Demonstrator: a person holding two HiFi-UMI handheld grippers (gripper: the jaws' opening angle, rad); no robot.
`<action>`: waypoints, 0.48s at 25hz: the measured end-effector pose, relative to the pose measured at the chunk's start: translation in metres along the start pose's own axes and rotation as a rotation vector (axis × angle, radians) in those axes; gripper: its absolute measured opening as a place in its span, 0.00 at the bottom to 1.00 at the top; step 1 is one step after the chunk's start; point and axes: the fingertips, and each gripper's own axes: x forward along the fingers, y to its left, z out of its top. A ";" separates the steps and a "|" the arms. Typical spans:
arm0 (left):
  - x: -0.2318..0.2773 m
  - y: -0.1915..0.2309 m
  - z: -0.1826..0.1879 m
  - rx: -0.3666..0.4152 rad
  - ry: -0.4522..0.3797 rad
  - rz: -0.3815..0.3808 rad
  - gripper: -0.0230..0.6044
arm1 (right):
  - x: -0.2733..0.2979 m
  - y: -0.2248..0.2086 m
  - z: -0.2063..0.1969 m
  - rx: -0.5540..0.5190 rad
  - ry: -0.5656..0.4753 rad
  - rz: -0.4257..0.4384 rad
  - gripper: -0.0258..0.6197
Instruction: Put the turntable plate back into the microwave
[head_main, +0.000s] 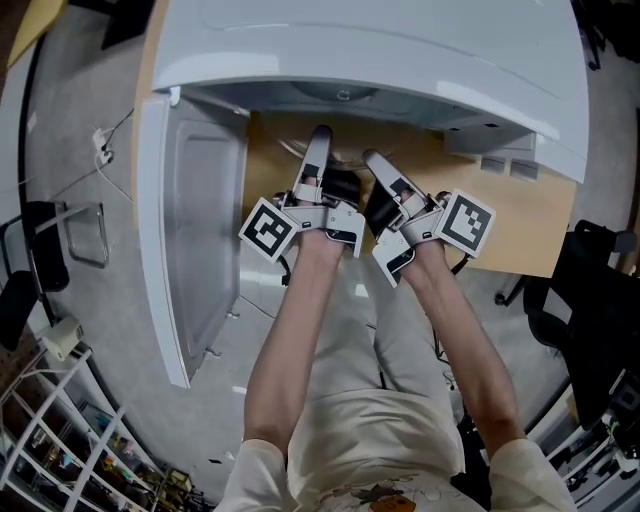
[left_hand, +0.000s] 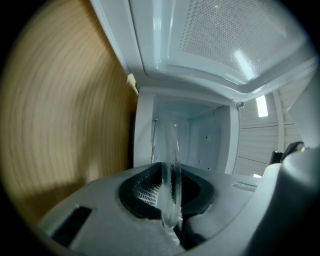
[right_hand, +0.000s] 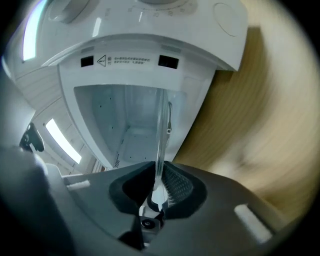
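Head view: boxy white microwave (head_main: 400, 60) sits on a light wooden desk (head_main: 520, 225), its white door (head_main: 195, 240) open to the left. Left tool (head_main: 318, 150) and right tool (head_main: 378, 168) are side by side at the opening.

Left gripper view: clear round glass turntable plate (left_hand: 171, 160) is edge-on, parallel to the desk face. Its rim is pinched in narrow jaws, and the plate extends toward the cavity.

Right gripper view: jaws are clamped on the thin, smooth rim, against a ribbed pad. The plate points into the cavity.

Left gripper (left_hand: 172, 200) clamps the glass turntable plate (left_hand: 170, 160)
The plate stands edge-on between the 2 jaws, facing the open white microwave cavity (left_hand: 200, 142); the perforated door screen (left_hand: 225, 35) spans the top, a wooden tabletop (left_hand: 65, 115) the left.
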 end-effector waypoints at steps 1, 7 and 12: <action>0.001 0.001 0.001 0.000 0.000 0.001 0.08 | 0.001 -0.001 0.001 0.022 -0.012 0.002 0.12; 0.009 0.004 0.001 0.026 0.026 0.005 0.09 | 0.002 -0.006 0.007 0.066 -0.043 0.000 0.11; 0.016 0.003 -0.002 0.033 0.082 -0.038 0.15 | 0.004 -0.005 0.014 0.106 -0.061 0.004 0.11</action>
